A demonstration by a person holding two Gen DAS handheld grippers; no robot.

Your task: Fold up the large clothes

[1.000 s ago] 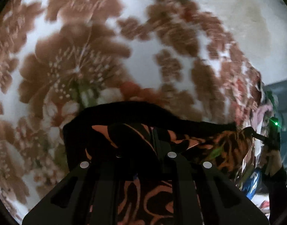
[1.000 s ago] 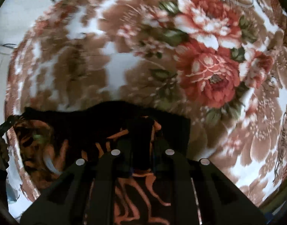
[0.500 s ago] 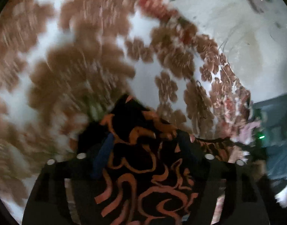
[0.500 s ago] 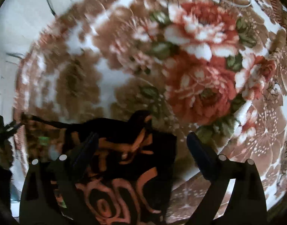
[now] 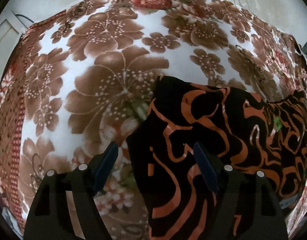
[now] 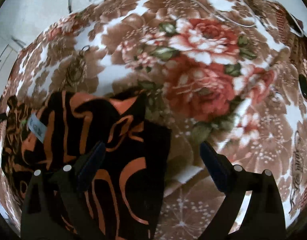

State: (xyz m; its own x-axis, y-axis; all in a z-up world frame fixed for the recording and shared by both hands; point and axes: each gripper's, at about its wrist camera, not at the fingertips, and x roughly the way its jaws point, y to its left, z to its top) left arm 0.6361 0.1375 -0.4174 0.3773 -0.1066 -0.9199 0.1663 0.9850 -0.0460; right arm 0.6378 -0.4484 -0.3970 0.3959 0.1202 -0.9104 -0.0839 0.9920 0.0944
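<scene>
Label: a pale tag (image 6: 36, 129) sits on the garment near its left part in your right wrist view; there is print on it, but you cannot read it at this blur.
Other writing: dark script runs along the blanket's right border (image 6: 298, 166) in the right view; it is too distorted to read.
Garment: the black garment with orange swirls (image 5: 223, 136) lies on the floral blanket (image 5: 117, 64), filling the lower right of your left view and the lower left (image 6: 117, 160) of your right view.
Left gripper: your left gripper (image 5: 156, 166) has its fingers spread wide and holds nothing; the right blue pad (image 5: 203, 168) is over the cloth, the left pad over bare blanket.
Right gripper: your right gripper (image 6: 153, 164) is spread as well, with nothing between the fingers; its left pad (image 6: 91, 164) is over the cloth, its right pad over the blanket.
Change since a second ago: both tools were then pinched on the fabric's dark edge; half a second ago they had already let go, and now the cloth rests flat, with both views sharper and showing more of the blanket.
Surroundings: a thin white cord (image 6: 213, 10) lies along the blanket's far edge.
</scene>
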